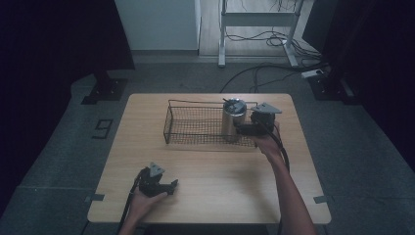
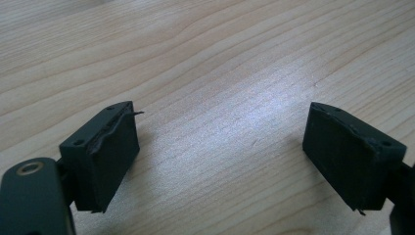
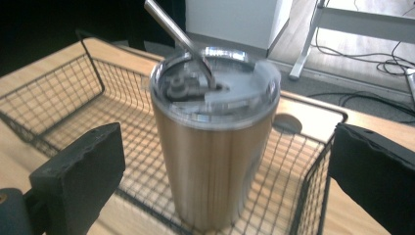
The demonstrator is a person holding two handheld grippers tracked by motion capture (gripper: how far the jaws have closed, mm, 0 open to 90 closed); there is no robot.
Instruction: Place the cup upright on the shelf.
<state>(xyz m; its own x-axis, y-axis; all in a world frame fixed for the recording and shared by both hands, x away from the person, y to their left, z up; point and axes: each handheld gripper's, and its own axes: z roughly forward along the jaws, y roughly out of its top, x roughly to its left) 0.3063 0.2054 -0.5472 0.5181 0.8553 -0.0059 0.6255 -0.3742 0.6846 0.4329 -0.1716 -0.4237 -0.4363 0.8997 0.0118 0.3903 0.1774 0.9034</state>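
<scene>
A steel tumbler [image 1: 233, 117] with a clear lid [image 3: 215, 83] and a metal straw [image 3: 176, 34] stands upright inside the right end of a black wire basket [image 1: 169, 129]. My right gripper [image 1: 239, 129] reaches over the basket's front right corner, and its jaws stand wide apart on either side of the tumbler [image 3: 213, 161] without touching it. In the right gripper view, the right gripper [image 3: 227, 152] is open around the cup and the basket wall [image 3: 54, 93] runs off to the left. My left gripper [image 1: 171, 186] rests open near the table's front left, over bare wood [image 2: 220, 147].
The wooden table [image 1: 215, 181] has free surface in front of the basket and to its left. Beyond the far edge, a white desk frame [image 1: 222, 44] and loose cables [image 1: 274, 39] lie on the floor. Dark curtains flank both sides.
</scene>
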